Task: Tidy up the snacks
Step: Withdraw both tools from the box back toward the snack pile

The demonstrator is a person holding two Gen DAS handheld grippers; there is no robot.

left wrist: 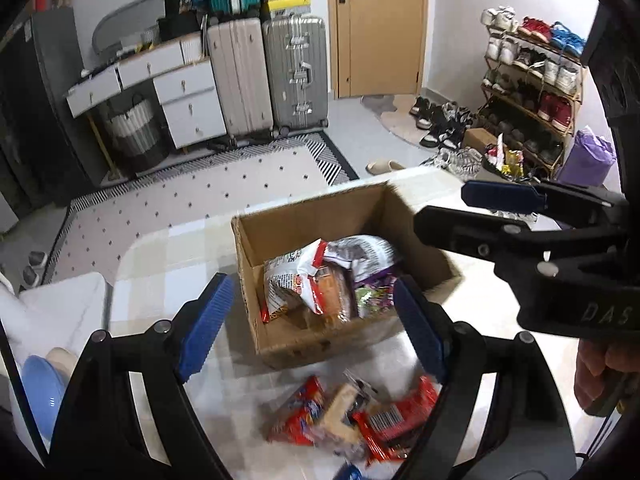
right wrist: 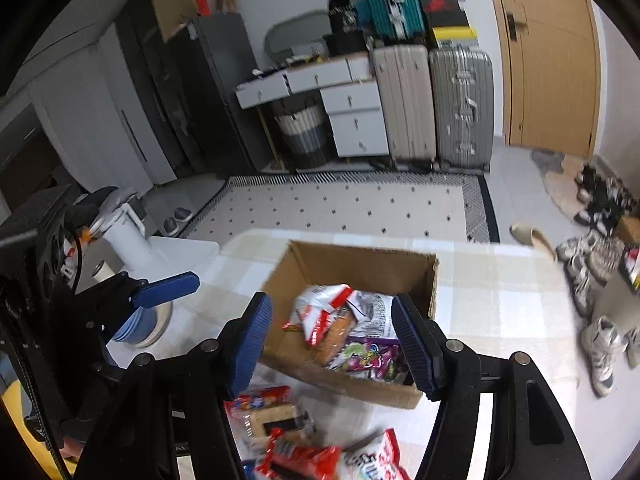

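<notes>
An open cardboard box (left wrist: 280,224) (right wrist: 352,258) stands on the checked table and holds several snack bags (left wrist: 320,280) (right wrist: 352,332). More snack packets (left wrist: 352,420) (right wrist: 296,436) lie loose on the table in front of the box. My left gripper (left wrist: 316,324) is open and empty, above the near edge of the box. My right gripper (right wrist: 336,344) is open and empty, above the box's near side. The right gripper also shows in the left wrist view (left wrist: 460,208), to the right of the box. The left gripper also shows in the right wrist view (right wrist: 168,284), to the left.
The table (right wrist: 500,300) has a pale checked cloth. A white appliance (right wrist: 128,236) and a blue bowl (right wrist: 136,328) stand on a side surface to the left. Suitcases (left wrist: 272,76), a drawer unit, a shoe rack (left wrist: 532,80) and shoes on the floor lie beyond.
</notes>
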